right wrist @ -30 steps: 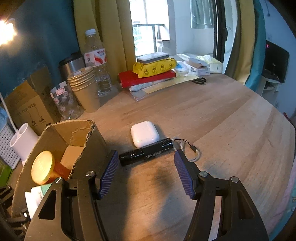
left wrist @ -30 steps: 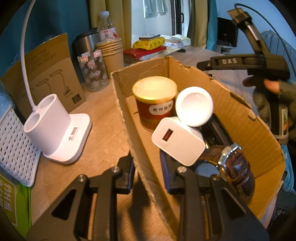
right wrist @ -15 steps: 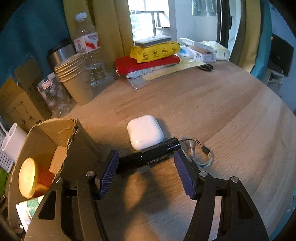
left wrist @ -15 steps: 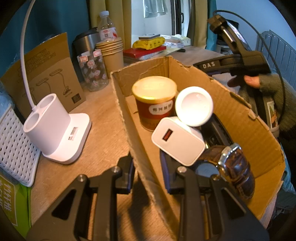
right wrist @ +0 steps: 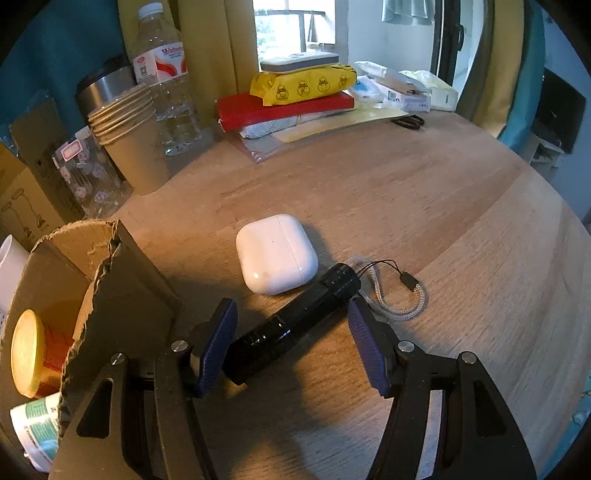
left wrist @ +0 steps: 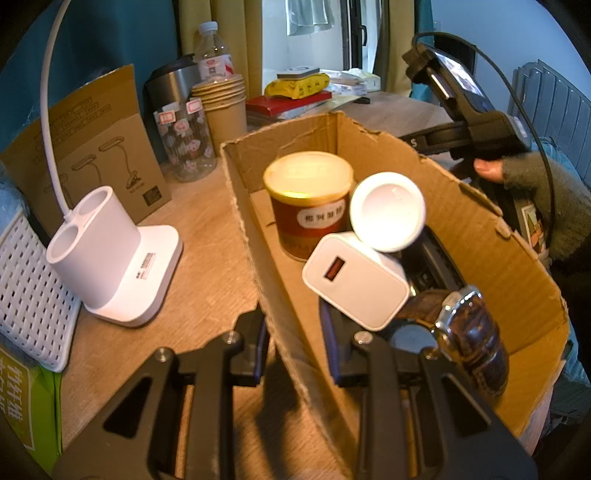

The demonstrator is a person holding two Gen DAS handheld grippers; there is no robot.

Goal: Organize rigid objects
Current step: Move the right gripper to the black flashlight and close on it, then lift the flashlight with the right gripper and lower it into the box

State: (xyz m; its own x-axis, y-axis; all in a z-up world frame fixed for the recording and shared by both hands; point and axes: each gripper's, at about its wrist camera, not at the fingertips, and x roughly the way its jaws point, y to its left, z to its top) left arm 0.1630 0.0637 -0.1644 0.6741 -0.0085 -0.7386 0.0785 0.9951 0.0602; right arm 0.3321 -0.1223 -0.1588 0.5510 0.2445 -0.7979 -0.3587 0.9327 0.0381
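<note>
- light wood surface [right wrist: 424, 192], grain pretty visible, warm glow on the near part
- teal wall [right wrist: 48, 55] behind it on the left
- mustard-yellow curtains [right wrist: 218, 40] hanging next to a window [right wrist: 291, 26] with daylight coming in
- grey radiator [left wrist: 554, 96] over on the right

A lived-in home room: yellow curtains [right wrist: 207, 44] by a window, cluttered wooden table [right wrist: 424, 206], radiator [left wrist: 554, 96].

Blk grippers [right wrist: 291, 345], blue pads, grey sleeve [left wrist: 546, 199]
</note>
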